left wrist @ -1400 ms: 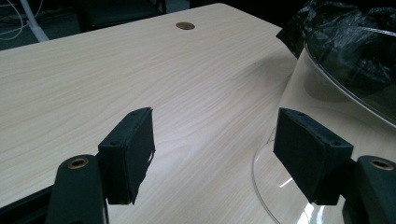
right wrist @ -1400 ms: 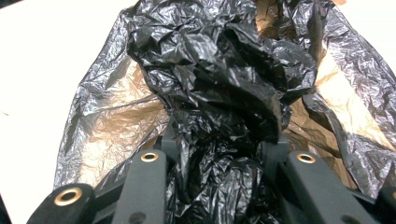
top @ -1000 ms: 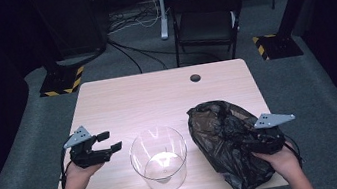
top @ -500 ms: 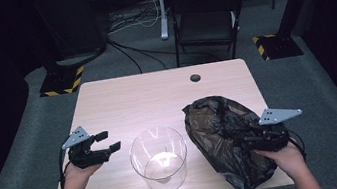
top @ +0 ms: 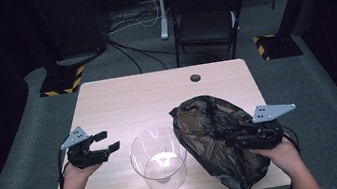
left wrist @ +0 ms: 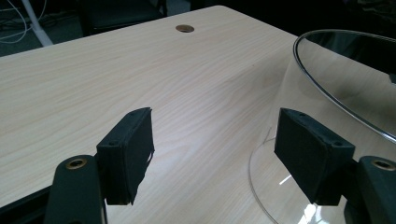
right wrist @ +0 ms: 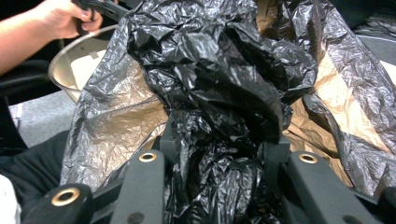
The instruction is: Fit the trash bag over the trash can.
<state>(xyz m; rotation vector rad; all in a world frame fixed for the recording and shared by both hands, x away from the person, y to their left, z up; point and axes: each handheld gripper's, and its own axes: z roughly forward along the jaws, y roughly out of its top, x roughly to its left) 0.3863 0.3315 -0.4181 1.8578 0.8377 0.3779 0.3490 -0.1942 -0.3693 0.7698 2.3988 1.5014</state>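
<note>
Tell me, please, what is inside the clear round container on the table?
The clear container looks empty: through its wall only the wooden table and a bright glare on its base show. The black plastic bag lies beside it, outside; whatever is under the bag is covered.

Left gripper (top: 105,141): black body, grey three-cornered plate on top showing small holes, black cable trailing down by wrist. Its pads (left wrist: 133,154) looking like black rectangular blocks, brass-ringed screw holes sitting in jaw arms. Right gripper (top: 240,140): same black build, grey plate, cable looping behind. Forearms showing bare, no sleeves.
</note>
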